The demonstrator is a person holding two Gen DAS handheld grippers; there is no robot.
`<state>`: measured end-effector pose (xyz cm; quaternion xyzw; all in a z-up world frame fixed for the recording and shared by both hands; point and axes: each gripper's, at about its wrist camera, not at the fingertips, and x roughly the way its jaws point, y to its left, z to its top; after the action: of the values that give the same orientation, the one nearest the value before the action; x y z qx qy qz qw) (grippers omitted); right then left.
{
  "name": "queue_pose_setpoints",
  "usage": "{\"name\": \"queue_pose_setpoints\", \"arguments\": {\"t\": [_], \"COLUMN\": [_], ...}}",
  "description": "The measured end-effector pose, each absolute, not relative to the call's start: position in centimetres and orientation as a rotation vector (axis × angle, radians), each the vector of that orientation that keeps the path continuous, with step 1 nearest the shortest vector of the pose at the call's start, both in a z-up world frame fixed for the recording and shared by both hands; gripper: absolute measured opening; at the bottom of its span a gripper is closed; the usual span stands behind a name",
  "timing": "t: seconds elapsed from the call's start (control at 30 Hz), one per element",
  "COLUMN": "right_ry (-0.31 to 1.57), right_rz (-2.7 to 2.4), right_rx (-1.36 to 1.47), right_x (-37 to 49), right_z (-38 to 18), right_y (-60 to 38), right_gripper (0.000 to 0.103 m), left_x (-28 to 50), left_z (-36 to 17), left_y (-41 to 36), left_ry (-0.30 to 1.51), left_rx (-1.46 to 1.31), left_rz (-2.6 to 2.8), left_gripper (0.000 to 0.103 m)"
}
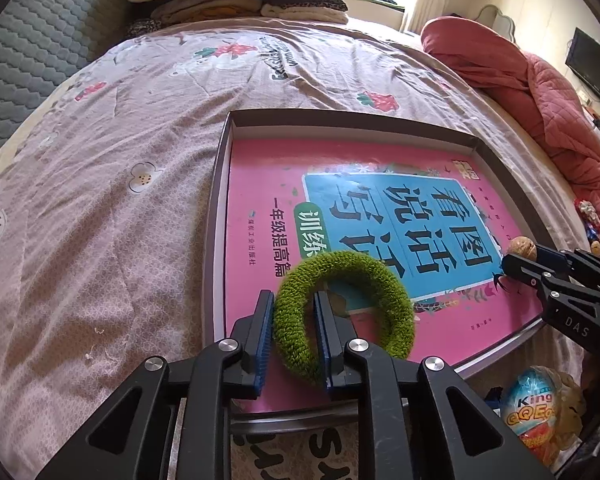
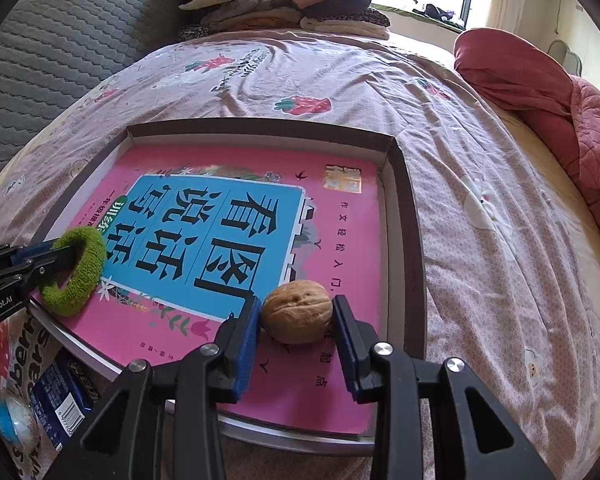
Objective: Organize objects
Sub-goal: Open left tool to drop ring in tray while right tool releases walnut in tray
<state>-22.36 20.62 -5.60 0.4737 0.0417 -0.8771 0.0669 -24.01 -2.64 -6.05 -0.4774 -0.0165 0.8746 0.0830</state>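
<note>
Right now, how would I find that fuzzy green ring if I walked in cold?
Find the shallow tray on the bed; a pink book fills it. On the book's near left corner lies the green knitted ring, one side between the left gripper fingers. Nothing else is green and fuzzy; the walnut is brown and hard.

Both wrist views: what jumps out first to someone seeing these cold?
A big pink book with a blue title panel fills a shallow box on the bed. At its near edge, the left gripper straddles a fuzzy green ring, and the right gripper brackets a walnut.
</note>
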Motion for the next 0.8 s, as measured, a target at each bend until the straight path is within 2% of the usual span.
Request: {"name": "queue_pose_setpoints", "arguments": {"t": [0.23,0.4,0.5,0.8], "right_ry": [0.111,0.105,0.085,0.051], "right_rz": [-2.652,-2.666,-2.675,-2.702], "right_rx": [1.414,1.377,1.358,1.309], "right_x": [-22.3,-22.1,-21.9,-21.5], "right_z": [-5.1,-4.2,-3.7,-2.3], "right_y": [20.7,20.8,21.1,21.7], "right_gripper": [0.038,0.045,0.046,0.048], "left_x": [-23.9,-23.5,-23.1,-22.2], "left_z": [-5.8,-5.0,-4.4,-2.8], "left_y": [-2.5,-2.8,-2.4,-2.6], "left_ry": [-0.045,-0.070,-0.042,-0.070], "left_rx": [-1.442,-1.411,-1.388,-1.340], "left_rz": [2.590,2.590,2.613,2.626], "left_gripper": [0.027,0.052,0.060,0.061]}}
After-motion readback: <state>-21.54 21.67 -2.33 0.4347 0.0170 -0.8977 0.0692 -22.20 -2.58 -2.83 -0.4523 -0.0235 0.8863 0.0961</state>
